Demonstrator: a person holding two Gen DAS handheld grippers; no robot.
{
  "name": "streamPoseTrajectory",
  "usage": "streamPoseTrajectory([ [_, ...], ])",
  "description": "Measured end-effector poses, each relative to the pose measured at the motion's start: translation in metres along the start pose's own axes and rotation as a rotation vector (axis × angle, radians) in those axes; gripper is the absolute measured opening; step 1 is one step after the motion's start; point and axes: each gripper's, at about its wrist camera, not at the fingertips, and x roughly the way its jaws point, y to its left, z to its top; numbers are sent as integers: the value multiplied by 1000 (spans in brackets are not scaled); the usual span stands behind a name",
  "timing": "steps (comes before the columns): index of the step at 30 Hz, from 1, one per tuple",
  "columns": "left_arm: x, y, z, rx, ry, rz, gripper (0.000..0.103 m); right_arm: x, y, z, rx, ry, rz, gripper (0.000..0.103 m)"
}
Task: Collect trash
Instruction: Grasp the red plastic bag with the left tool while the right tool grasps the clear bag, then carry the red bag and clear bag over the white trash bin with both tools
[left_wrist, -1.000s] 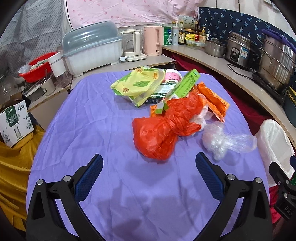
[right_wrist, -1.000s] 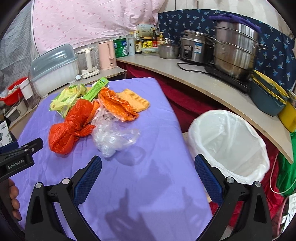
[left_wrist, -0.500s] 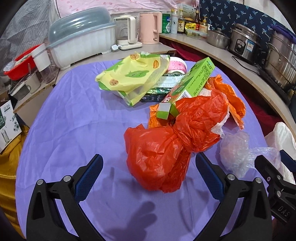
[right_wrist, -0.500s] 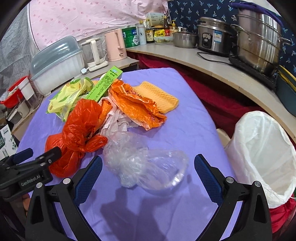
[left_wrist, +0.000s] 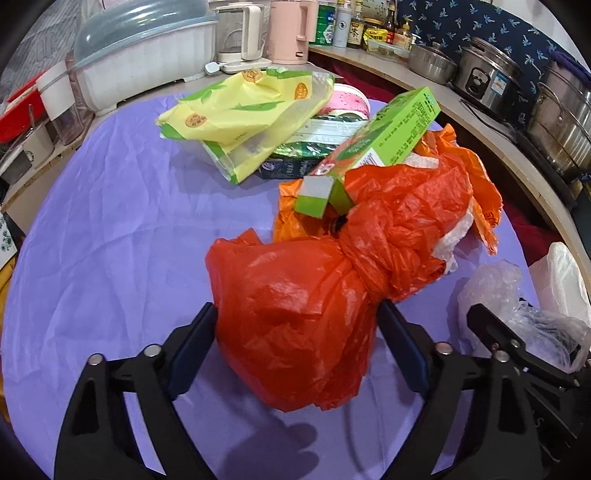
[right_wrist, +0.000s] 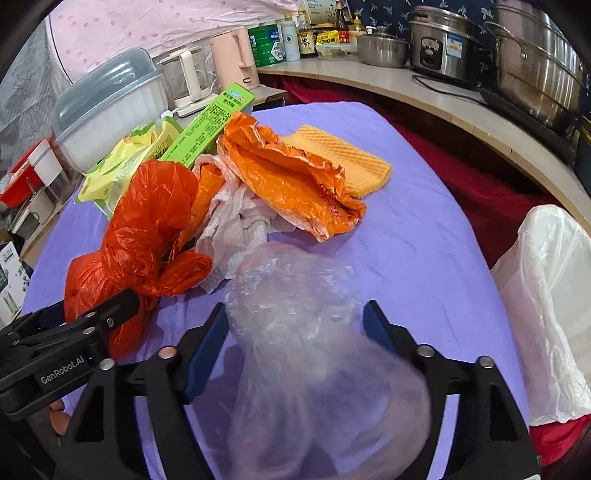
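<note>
Surface: purple tablecloth (left_wrist: 110, 221) covers the table; all trash lies on it.
Yellow snack bag (left_wrist: 236, 114): far left of the pile, flat, overlapping a dark green foil packet (left_wrist: 295, 151).
Green carton (left_wrist: 384, 144): tilted, its near end resting on the red bag's knot area, its far end raised toward the counter.
Left gripper (left_wrist: 297, 325): jaws closing, wide apart; the blue pads (left_wrist: 194, 347) flank the bulging lower end of the red plastic bag. Both pads meet the bag's sides, with film bulging over the left pad.
Red plastic bag (left_wrist: 295, 306): knotted near the middle, lying on the cloth at the near edge of the pile, between the left gripper's jaws.
Paper towel (right_wrist: 240, 225): crumpled, white, between the red bag and the orange bag.
Orange plastic bag (right_wrist: 291, 184): crumpled, behind the paper towel, partly over the yellow sponge cloth (right_wrist: 351, 162).
Right gripper (right_wrist: 295, 328): jaws closing, at a moderate width; clear plastic bag between them, film touching both pads.
Clear plastic bag (right_wrist: 295, 295): crumpled, on the cloth just right of the red bag, its near part blurred in the right wrist view.
Bin (right_wrist: 554, 295): lined with a white bag, standing off the table's right edge, well apart from the pile.
Counter (right_wrist: 461, 110): behind and to the right, carrying steel pots.
</note>
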Motion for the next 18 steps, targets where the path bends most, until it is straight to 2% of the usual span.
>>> streamPoseTrajectory([
  [6,-6,-2,-2,-10,5,-36,60,0,2,-5,8,2,26,48],
  [12,-18,-7,-7,1,0,-56,44,-11,0,-10,5,-3,33,45],
  [18,-44,-13,-15,15,-23,-76,42,-39,-14,-14,33,-47,29,45],
])
